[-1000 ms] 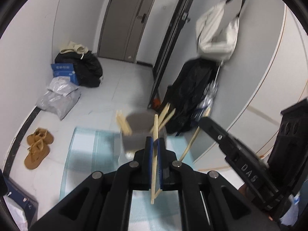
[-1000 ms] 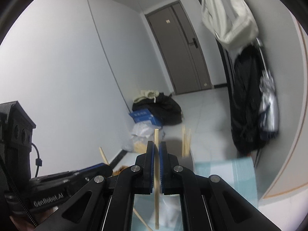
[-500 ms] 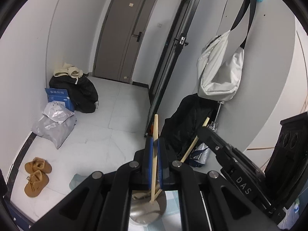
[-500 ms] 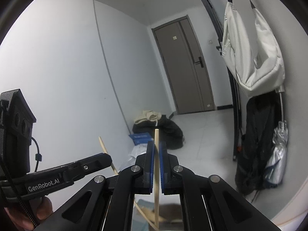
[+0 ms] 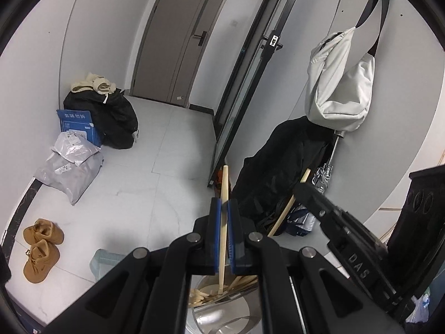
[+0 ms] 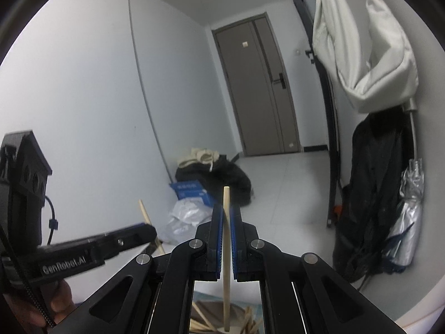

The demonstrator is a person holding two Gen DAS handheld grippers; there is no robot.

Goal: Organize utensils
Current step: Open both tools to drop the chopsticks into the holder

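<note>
My left gripper [image 5: 224,208] is shut on a pale wooden chopstick [image 5: 223,222] held upright. Its lower tip hangs over a shiny metal holder [image 5: 217,317] that has several chopsticks [image 5: 205,292] in it. My right gripper [image 6: 226,214] is shut on a second wooden chopstick [image 6: 225,272], also upright above the holder [image 6: 242,310] and its chopsticks. The right gripper shows in the left wrist view [image 5: 303,188] with its stick [image 5: 287,206]. The left gripper shows in the right wrist view [image 6: 144,232] with its stick [image 6: 146,214].
A light blue mat [image 5: 105,258] lies under the holder. On the floor are brown shoes [image 5: 41,245], grey parcels [image 5: 69,167], a blue box [image 5: 79,123] and a black bag [image 5: 114,117]. A white bag [image 5: 339,89] and black coat [image 5: 281,172] hang right.
Both grippers have risen and tilted up with their chopsticks. The holder has dropped from mid-view to the bottom edge, under the fingers.
</note>
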